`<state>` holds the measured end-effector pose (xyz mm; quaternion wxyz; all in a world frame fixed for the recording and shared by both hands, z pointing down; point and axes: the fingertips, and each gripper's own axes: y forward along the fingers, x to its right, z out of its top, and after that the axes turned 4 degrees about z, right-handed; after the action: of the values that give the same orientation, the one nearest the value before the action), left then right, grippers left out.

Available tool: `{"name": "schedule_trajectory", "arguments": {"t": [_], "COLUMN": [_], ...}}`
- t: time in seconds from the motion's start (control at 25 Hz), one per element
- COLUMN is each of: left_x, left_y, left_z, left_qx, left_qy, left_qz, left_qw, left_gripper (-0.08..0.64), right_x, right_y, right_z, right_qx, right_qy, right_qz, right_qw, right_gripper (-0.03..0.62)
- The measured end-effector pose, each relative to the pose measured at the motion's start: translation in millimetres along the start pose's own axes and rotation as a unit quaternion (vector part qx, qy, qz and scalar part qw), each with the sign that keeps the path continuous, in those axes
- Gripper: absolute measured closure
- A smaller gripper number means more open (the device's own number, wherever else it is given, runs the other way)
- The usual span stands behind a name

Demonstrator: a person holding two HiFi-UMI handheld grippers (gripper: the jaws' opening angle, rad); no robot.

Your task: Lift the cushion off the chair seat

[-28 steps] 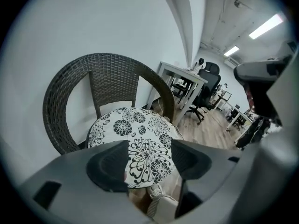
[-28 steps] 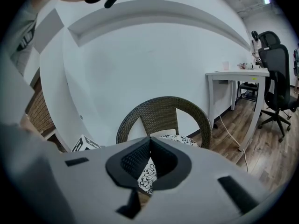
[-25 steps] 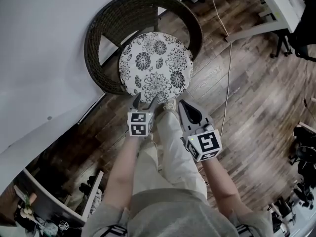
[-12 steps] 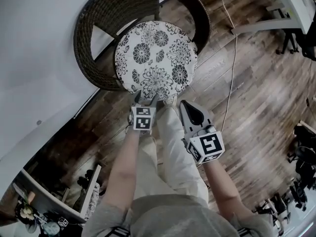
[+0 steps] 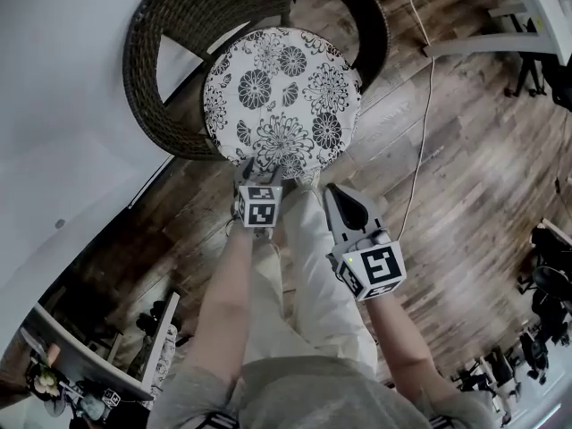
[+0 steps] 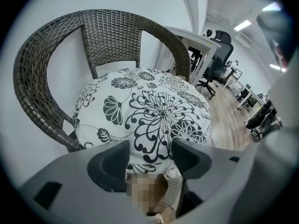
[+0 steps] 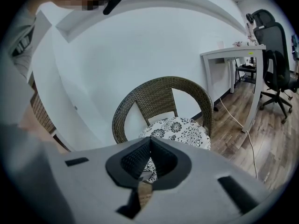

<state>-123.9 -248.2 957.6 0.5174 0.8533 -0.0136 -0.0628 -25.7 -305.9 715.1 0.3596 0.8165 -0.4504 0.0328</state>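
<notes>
A round floral cushion (image 5: 281,96) lay flat on the seat of a dark wicker chair (image 5: 170,25) in the upper middle of the head view, with the chair backed against a white wall (image 5: 63,132). Just below the cushion's near edge, the left gripper (image 5: 259,170) was held with its jaws spread wide. In its own view that gripper (image 6: 150,155) had the cushion's (image 6: 154,111) front rim sitting in the gap between the two jaws, neither of which had yet closed on the fabric. The chair's woven back (image 6: 51,64) curved round behind.

The right gripper (image 5: 335,195) hung lower and to the right of centre, over the person's trouser leg (image 5: 308,257) and well apart from the cushion. Its own view showed the jaws (image 7: 149,141) pressed together on nothing, with the cushion (image 7: 180,127) and chair (image 7: 154,97) beyond them at mid-frame. A white desk (image 7: 233,55) and a black office chair (image 7: 275,41) stood at the right of that view. A pale cable (image 5: 420,132) trailed across the wooden floor (image 5: 483,168) on the right of the head view.
</notes>
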Motion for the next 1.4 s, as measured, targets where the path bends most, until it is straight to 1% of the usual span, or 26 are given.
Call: {"name": "schedule_trajectory", "arguments": {"t": [0.24,0.36,0.44,0.48,0.52,0.56,0.68,0.84,1.04,1.4], "left_x": [-0.8,-0.9,-0.8,-1.1,-1.6,-2.0,-2.2,-2.6,2.0,10.7], "left_y": [1.4,2.0,2.1,2.1,2.5,3.1,3.1,-7.9,-31.8,-86.6], "left_z": [-3.1,-2.3,-0.4,0.7,1.7,2.6,5.4,9.6,19.3,41.6], "left_qx": [0.003,0.001,0.0,0.0,-0.001,-0.003,-0.007,-0.005,0.001,0.023], "left_qy": [0.004,0.007,0.011,0.014,0.017,0.019,0.015,0.006,0.005,0.008], "left_qz": [0.01,0.012,0.015,0.018,0.022,0.026,0.028,0.029,0.018,0.009], "left_qw": [0.9999,0.9999,0.9998,0.9997,0.9996,0.9995,0.9995,0.9996,0.9998,0.9996], "left_gripper": [0.291,0.316,0.352,0.386,0.442,0.479,0.515,0.526,0.529,0.531], "right_x": [-0.8,0.2,1.5,2.5,3.7,5.1,7.8,4.9,-1.0,-32.5], "right_y": [-1.5,-2.4,-2.2,-2.2,-2.2,-2.5,-4.6,-11.2,-22.5,-51.6], "right_z": [0.2,1.3,3.0,3.9,4.8,5.6,7.4,12.3,26.5,55.6], "right_qx": [0.002,0.005,0.007,0.007,0.007,0.008,0.01,0.014,0.03,0.049], "right_qy": [0.002,0.003,0.005,0.006,0.007,0.008,0.009,0.006,0.006,-0.013], "right_qz": [0.002,0.001,0.001,0.002,0.002,0.001,-0.001,-0.002,-0.009,-0.005], "right_qw": [1.0,1.0,1.0,1.0,1.0,1.0,1.0,1.0,0.999,0.999], "right_gripper": [0.591,0.591,0.591,0.591,0.591,0.591,0.591,0.591,0.591,0.591]}}
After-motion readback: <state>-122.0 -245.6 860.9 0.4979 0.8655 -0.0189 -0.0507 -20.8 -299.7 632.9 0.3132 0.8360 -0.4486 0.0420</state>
